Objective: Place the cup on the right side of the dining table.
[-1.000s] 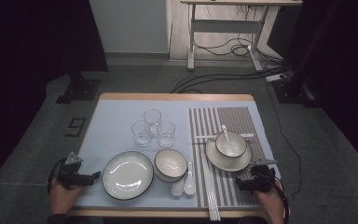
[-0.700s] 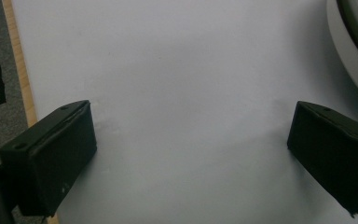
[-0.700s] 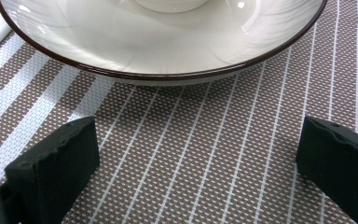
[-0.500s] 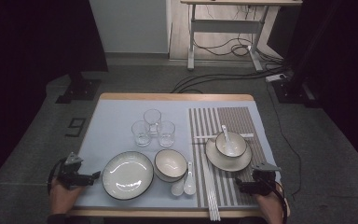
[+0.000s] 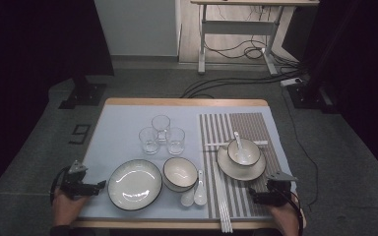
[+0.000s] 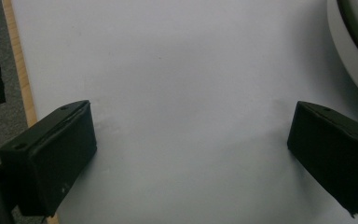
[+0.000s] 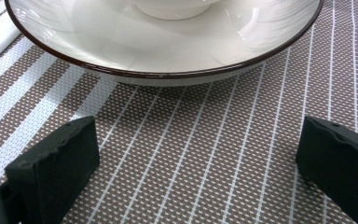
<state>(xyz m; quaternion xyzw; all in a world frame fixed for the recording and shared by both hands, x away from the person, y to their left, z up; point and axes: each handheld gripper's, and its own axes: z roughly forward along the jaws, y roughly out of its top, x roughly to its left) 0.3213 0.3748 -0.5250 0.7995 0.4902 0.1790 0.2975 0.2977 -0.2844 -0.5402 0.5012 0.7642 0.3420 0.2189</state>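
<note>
Your right gripper (image 5: 254, 196) rests with jaws wide apart on the striped mat (image 5: 256, 129) at the near right of the surface, just short of the plate (image 7: 168, 51) holding a small bowl (image 5: 243, 151), while your left gripper (image 5: 100, 186) lies equally spread beside the large plate (image 5: 134, 183).

Dim room, table (image 5: 123, 123) lit from above; soft shadows, close views slightly blurred.
</note>
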